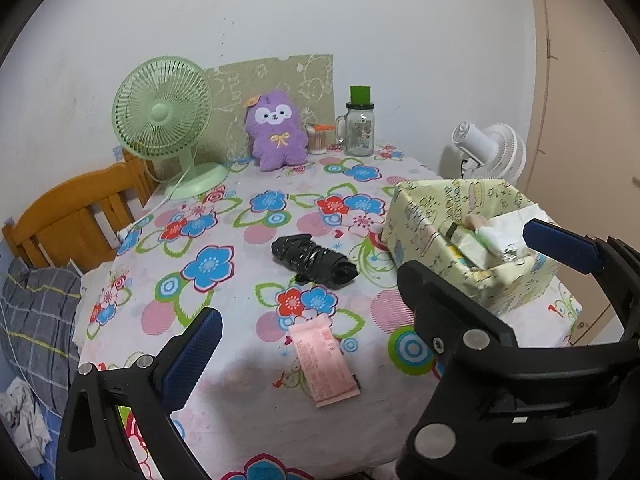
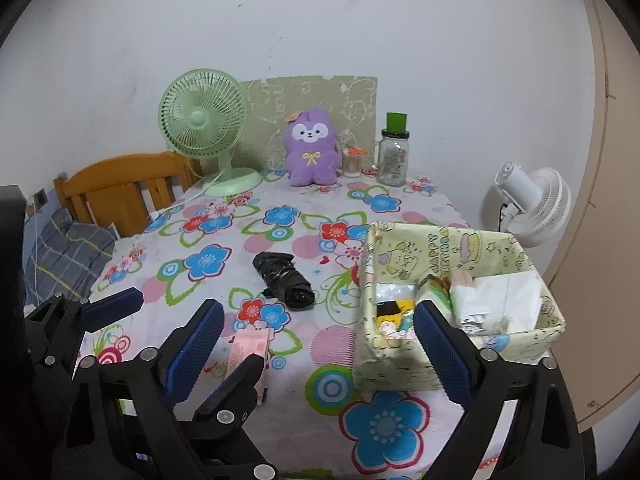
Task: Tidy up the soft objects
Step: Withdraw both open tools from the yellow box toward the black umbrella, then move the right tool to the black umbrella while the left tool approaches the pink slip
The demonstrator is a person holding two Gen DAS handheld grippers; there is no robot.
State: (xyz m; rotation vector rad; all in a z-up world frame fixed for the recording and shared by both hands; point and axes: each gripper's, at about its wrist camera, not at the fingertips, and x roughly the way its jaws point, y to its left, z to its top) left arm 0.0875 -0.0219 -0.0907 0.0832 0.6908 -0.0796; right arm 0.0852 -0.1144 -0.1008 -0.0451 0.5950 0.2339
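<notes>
Roughly halfway, we reckon: box (image 2: 460, 364) at desk's right edge already holds tissue packs etc. Black bundle (image 1: 312, 258) mid-desk, pink pack (image 1: 324, 362) near front edge left. Left claw (image 1: 320, 344) & right claw (image 2: 316, 352) wide, empty.

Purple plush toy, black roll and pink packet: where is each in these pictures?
Purple plush toy (image 1: 275, 136): left wrist view, on its belly by the yellow bow.
Black roll (image 2: 285, 280): right wrist view, on the middle of its wrapped body.
Pink packet (image 1: 324, 364): left wrist view, on the centre of its flat face.
</notes>
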